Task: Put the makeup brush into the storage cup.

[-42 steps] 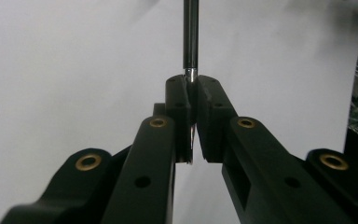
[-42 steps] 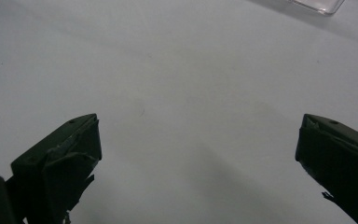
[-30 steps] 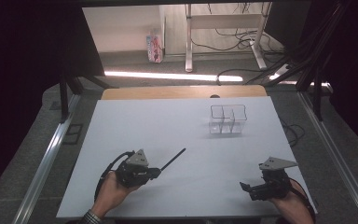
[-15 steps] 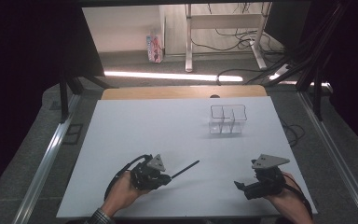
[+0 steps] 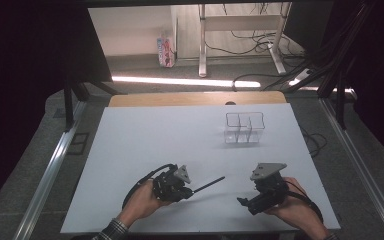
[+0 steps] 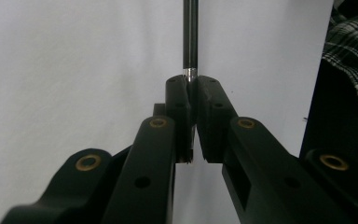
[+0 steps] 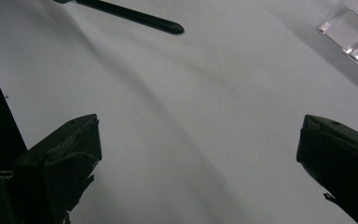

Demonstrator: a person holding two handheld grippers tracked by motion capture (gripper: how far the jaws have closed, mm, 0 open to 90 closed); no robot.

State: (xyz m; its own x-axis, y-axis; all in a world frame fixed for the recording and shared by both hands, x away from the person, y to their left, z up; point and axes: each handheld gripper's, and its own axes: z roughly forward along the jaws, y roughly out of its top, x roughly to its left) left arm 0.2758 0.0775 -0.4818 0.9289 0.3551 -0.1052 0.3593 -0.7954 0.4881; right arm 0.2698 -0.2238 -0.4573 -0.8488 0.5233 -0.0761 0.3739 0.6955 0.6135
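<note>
My left gripper [image 5: 192,189] is clamped on one end of a slim black pen with a silver ring [image 5: 209,184], which sticks out low over the white table top [image 5: 145,145] towards my right. My right gripper [image 5: 244,202] hangs spread wide and empty just beside the pen's tip. The pick-up looks done; the clear plastic divided holder [image 5: 244,127] stands well apart at the far side, empty, so carrying and dropping the pen in remains.
</note>
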